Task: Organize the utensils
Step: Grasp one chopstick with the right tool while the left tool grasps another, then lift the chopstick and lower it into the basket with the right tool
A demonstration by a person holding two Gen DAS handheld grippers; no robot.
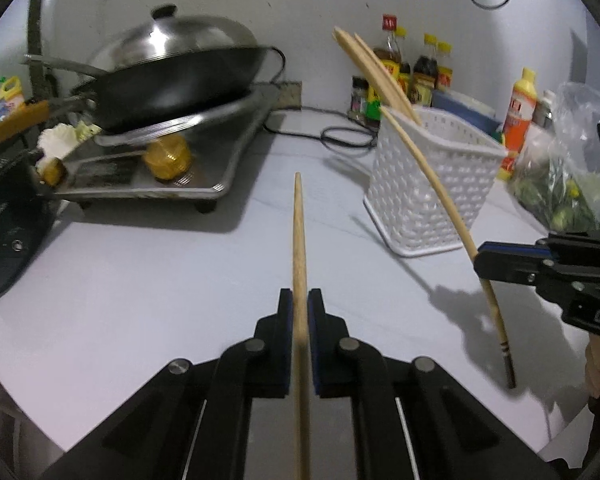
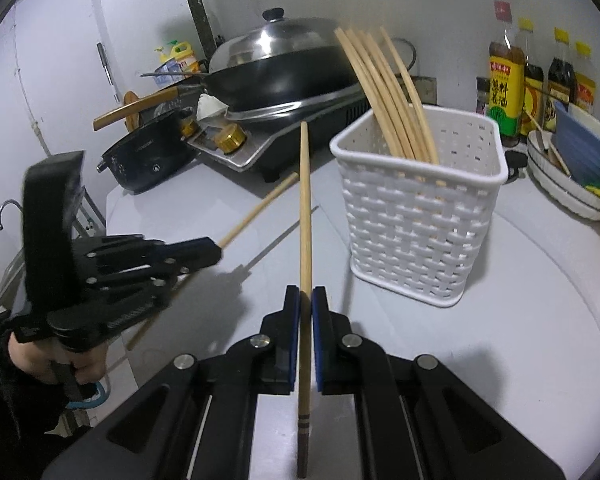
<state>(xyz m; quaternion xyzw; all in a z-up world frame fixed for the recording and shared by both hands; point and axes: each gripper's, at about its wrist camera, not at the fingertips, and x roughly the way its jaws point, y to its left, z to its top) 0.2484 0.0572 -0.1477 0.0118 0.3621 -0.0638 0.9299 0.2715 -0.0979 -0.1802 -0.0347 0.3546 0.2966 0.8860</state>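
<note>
Left wrist view: the left tool (image 1: 299, 304) sits bottom centre with its pads clamped on a single chopstick (image 1: 299, 240) that runs straight up the middle of the frame, tip hanging over the pale surface (image 1: 148, 272). Over at the right edge the right tool (image 1: 485, 261) comes in sideways, pinched tight on a second chopstick (image 1: 428, 172); that one slants from the lower right up toward the white basket (image 1: 432, 184) in the middle right, its thin end up by the basket's rim. A few more chopsticks (image 1: 370, 66) stick out of the basket, leaning up and left. Upper left has a black wok (image 1: 172, 80) with a steel lid on a stove, and sauce bottles (image 1: 420, 68) line the wall behind the basket.

Right wrist view: the right tool (image 2: 305, 300) is bottom centre, closed on its chopstick (image 2: 305, 220), the dark banded end pointing back at the camera and the other end up the middle, just left of the basket (image 2: 420, 216). The bunch of chopsticks (image 2: 388, 92) stands inside it, leaning left. On the left side the left tool (image 2: 214, 252) grips its chopstick (image 2: 260, 210), which angles up to the right. Stacked bowls (image 2: 564, 184) sit far right
</note>
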